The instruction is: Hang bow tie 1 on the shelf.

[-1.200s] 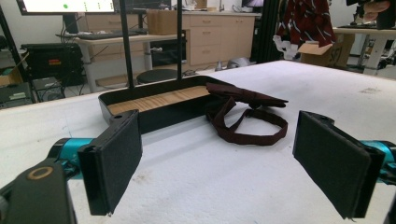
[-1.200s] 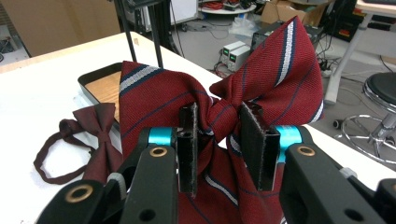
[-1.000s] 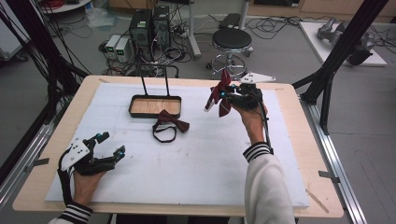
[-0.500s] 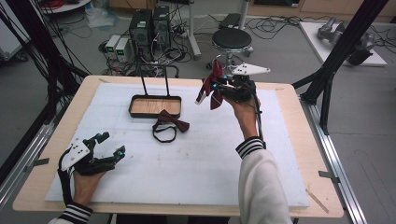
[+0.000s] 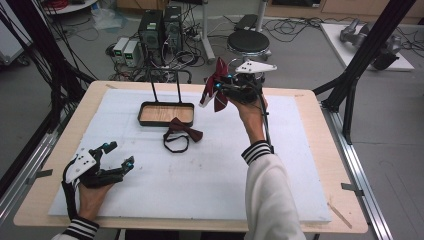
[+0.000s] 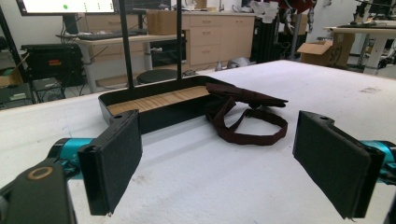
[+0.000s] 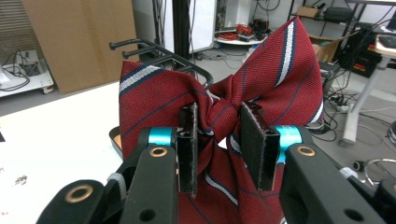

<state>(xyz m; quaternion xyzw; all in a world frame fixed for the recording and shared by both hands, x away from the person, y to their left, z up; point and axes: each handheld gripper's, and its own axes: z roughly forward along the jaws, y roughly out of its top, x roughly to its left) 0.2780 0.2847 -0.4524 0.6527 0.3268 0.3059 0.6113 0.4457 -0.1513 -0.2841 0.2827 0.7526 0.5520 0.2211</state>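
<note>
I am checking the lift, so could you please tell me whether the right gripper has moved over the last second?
Yes. The right gripper, shut on the red striped bow tie, has moved toward the far table edge, away from the black wooden-floored tray.

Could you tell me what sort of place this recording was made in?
Most likely a robotics lab or workshop: computer towers and loose cables lie on the floor, and workbenches with a monitor stand behind the table.

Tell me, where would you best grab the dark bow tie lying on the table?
Probably at its centre knot, coming straight down from above: the dark bow tie lies flat beside the tray, the wings fan out wide and floppy, and the strap loops loosely toward the person.
</note>
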